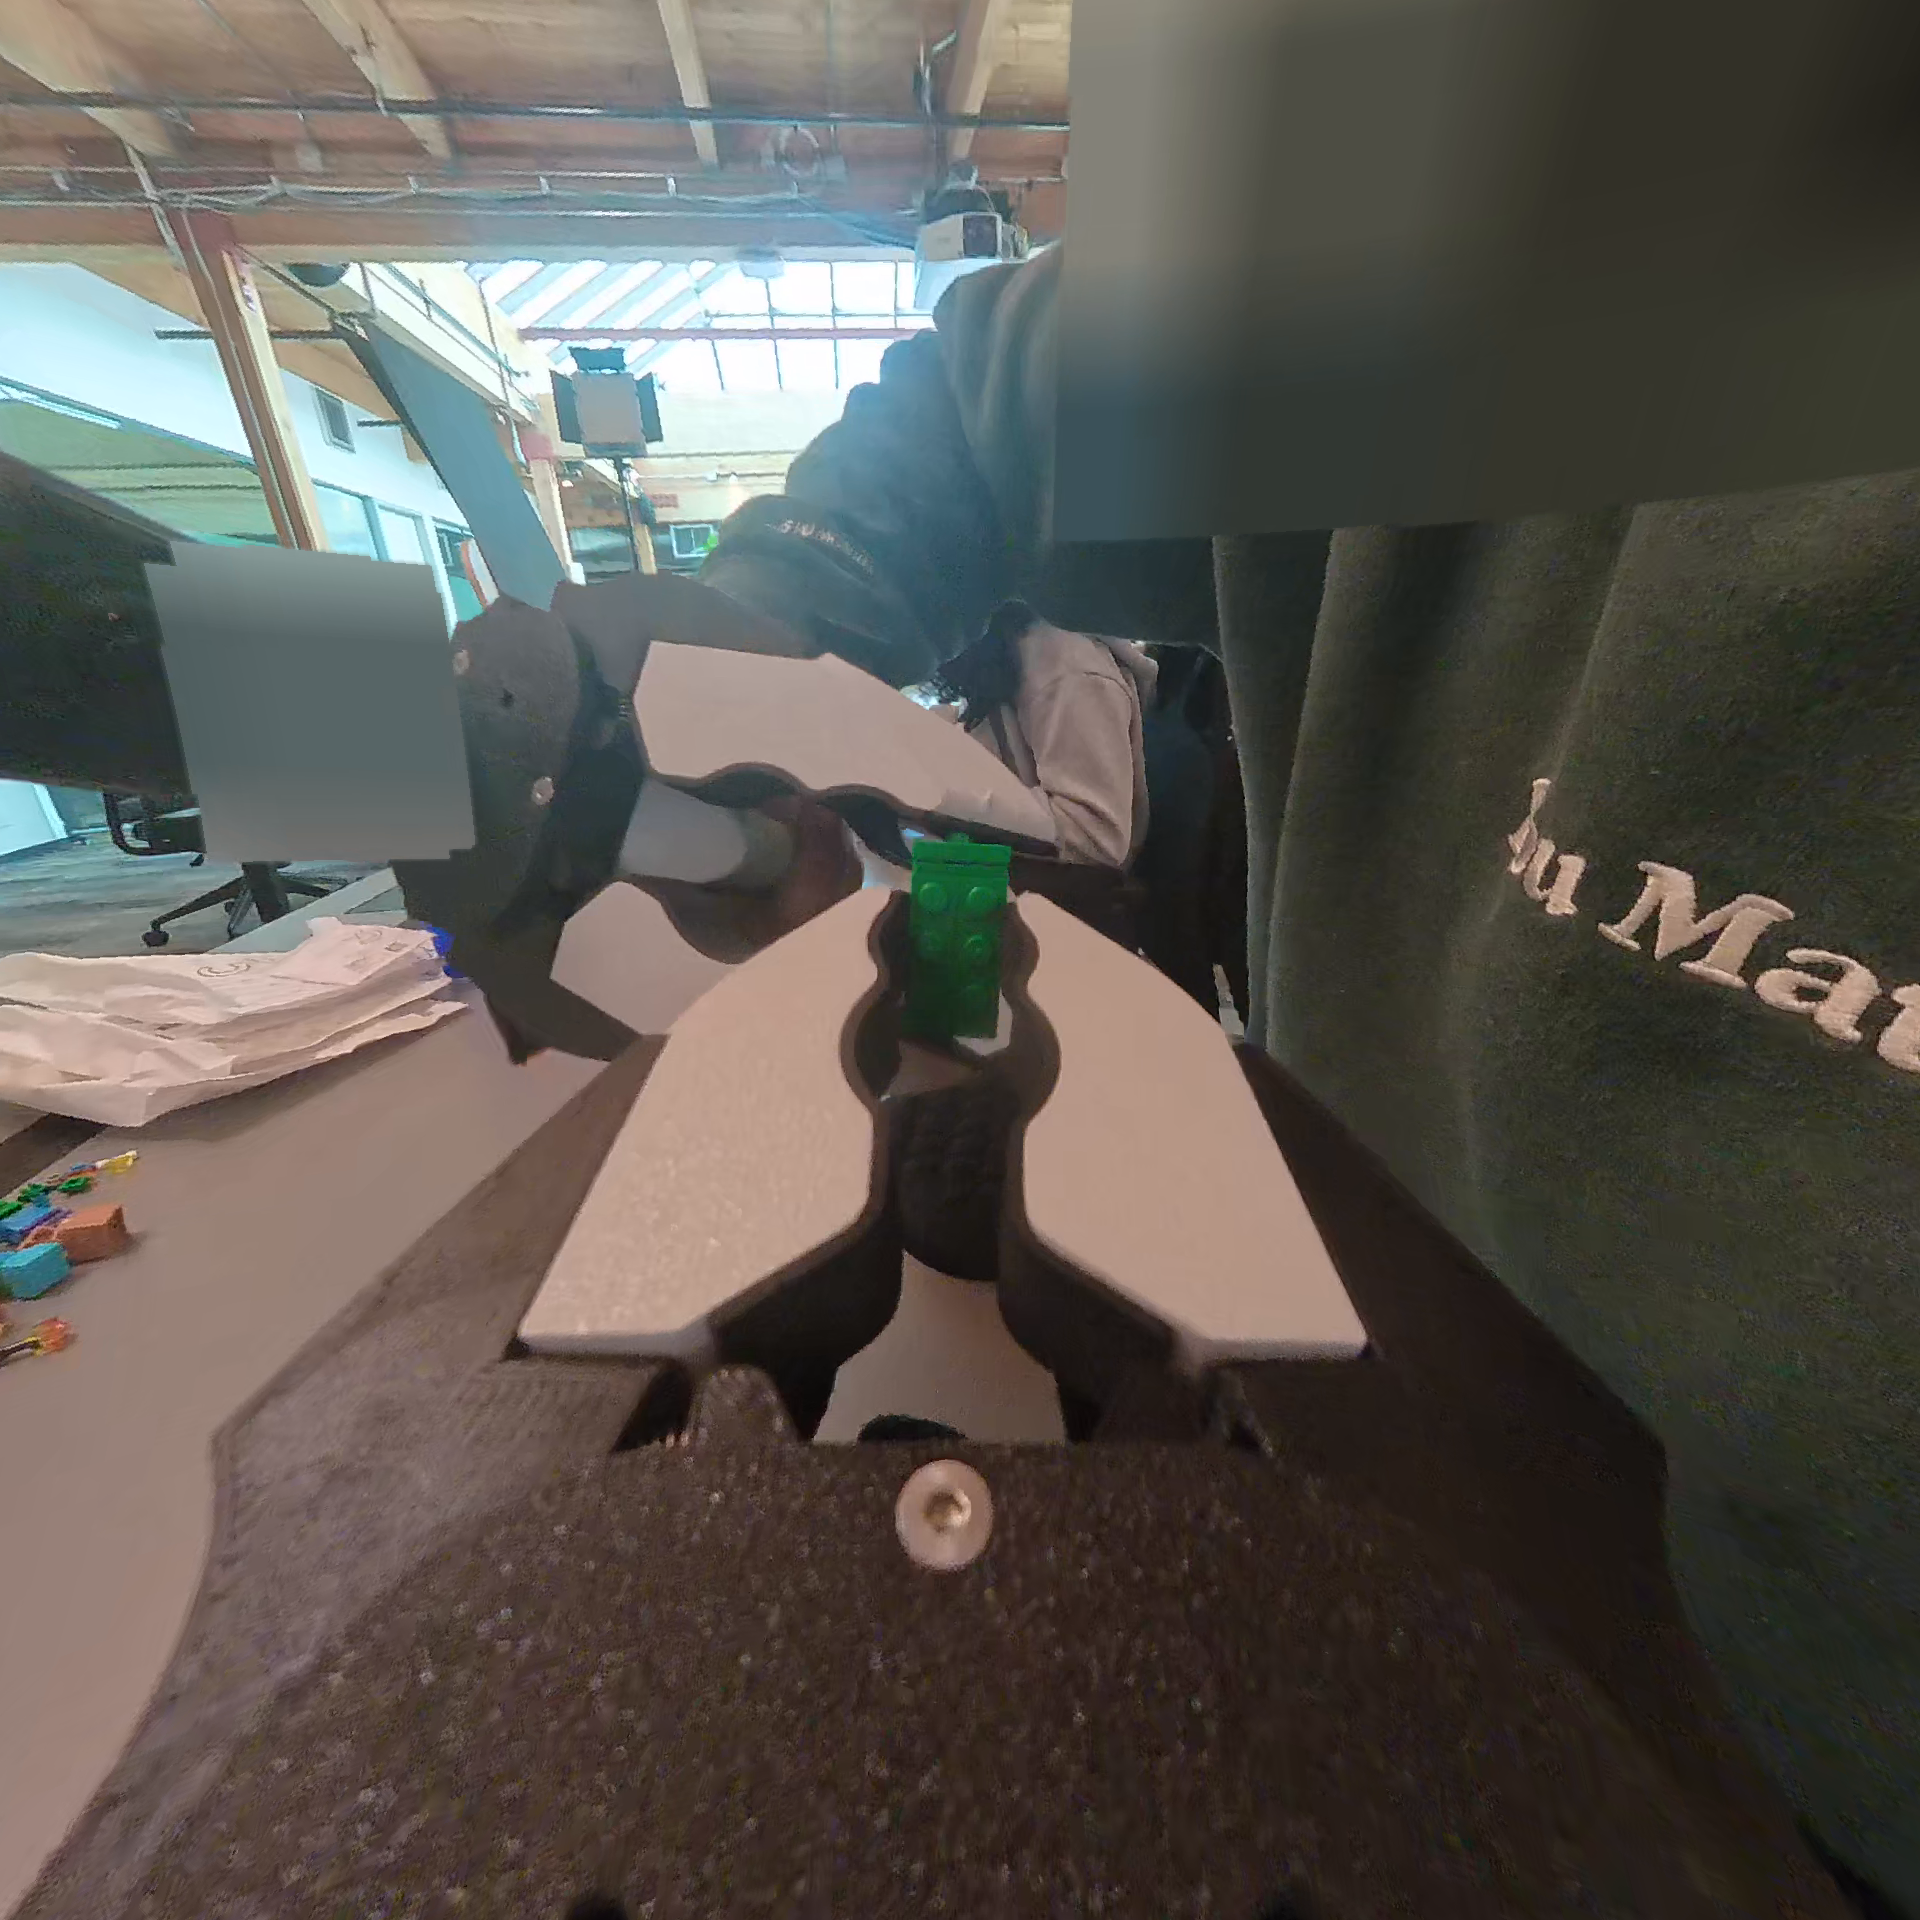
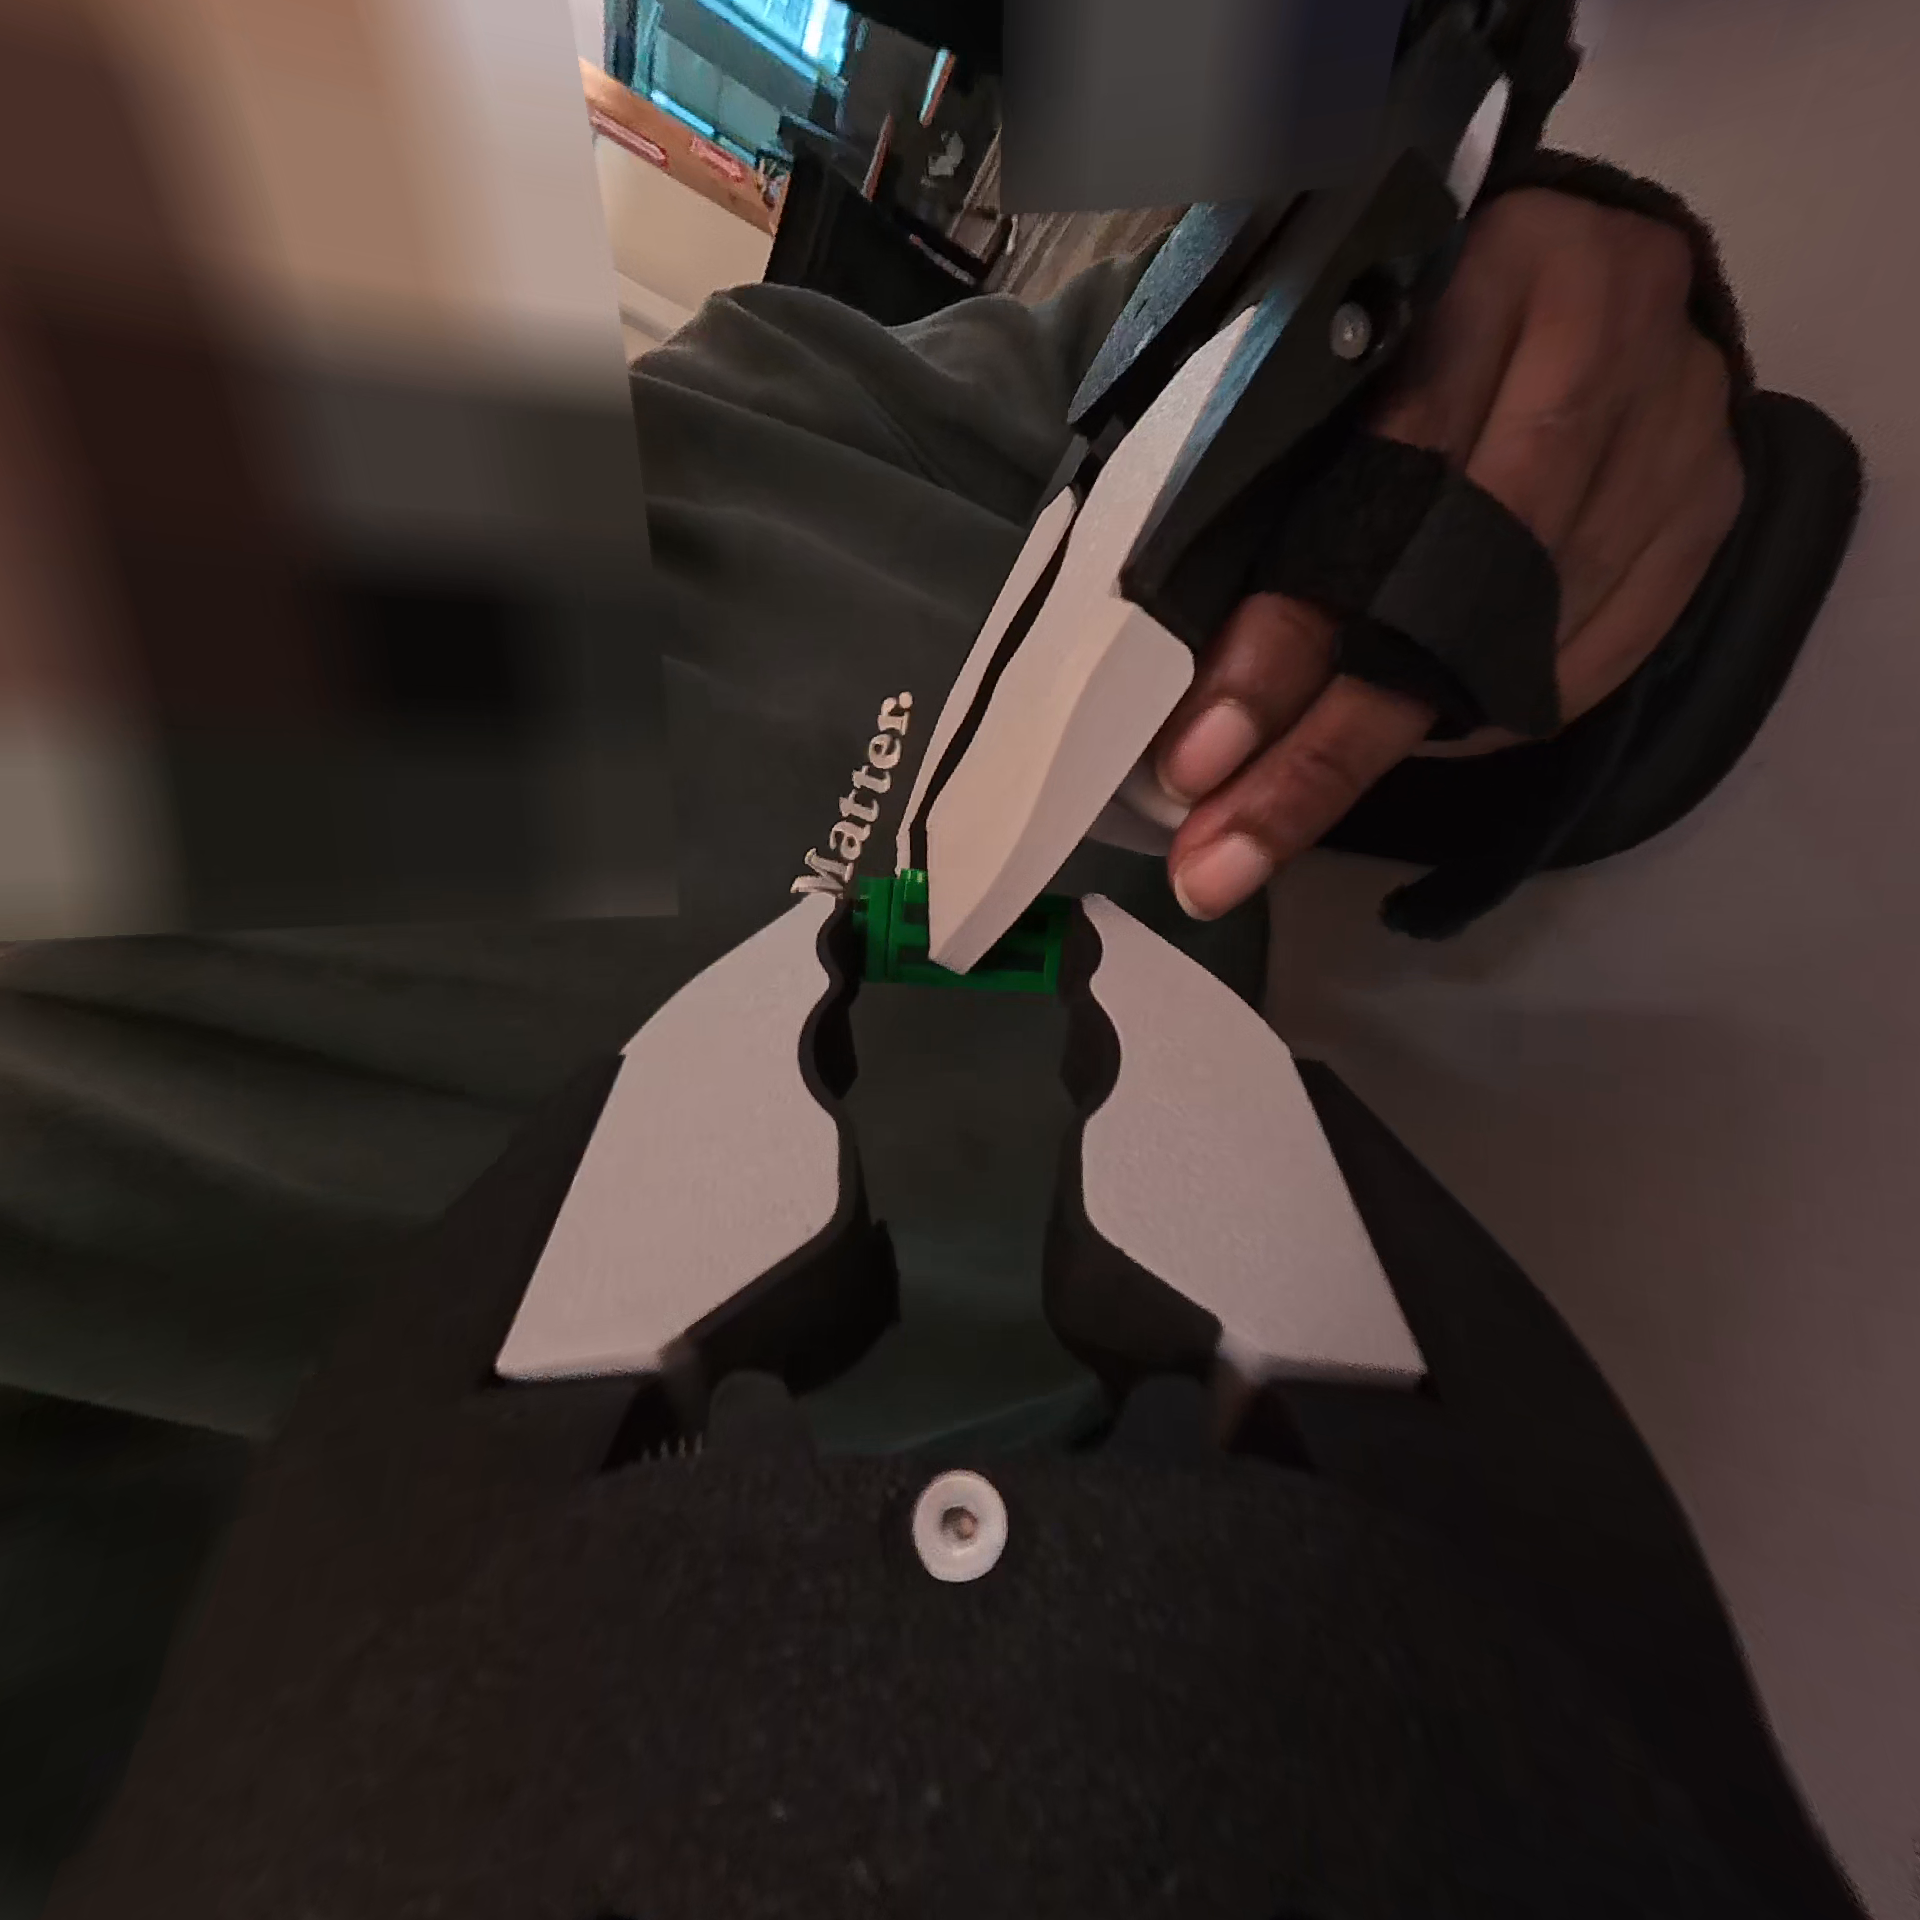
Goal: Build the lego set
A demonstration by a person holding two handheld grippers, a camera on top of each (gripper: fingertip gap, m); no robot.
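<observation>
Timber-beamed ceiling, bright skylight, grey table, office chair

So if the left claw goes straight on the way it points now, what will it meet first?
Probably the right claw, just past the green lego piece that the left claw holds. The two look almost touching, though depth is unclear. Behind them is a dark green sweatshirt.

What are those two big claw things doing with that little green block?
A person is building a lego set with a gripper in each hand. Both are lifted above the grey table. The left gripper pinches a green lego piece at its fingertips. The right gripper clamps the same green piece from the other side, seemingly pressing parts together or adjusting the hold. More loose lego pieces wait at the table's edge, beside a pile of white paper bags.
</observation>
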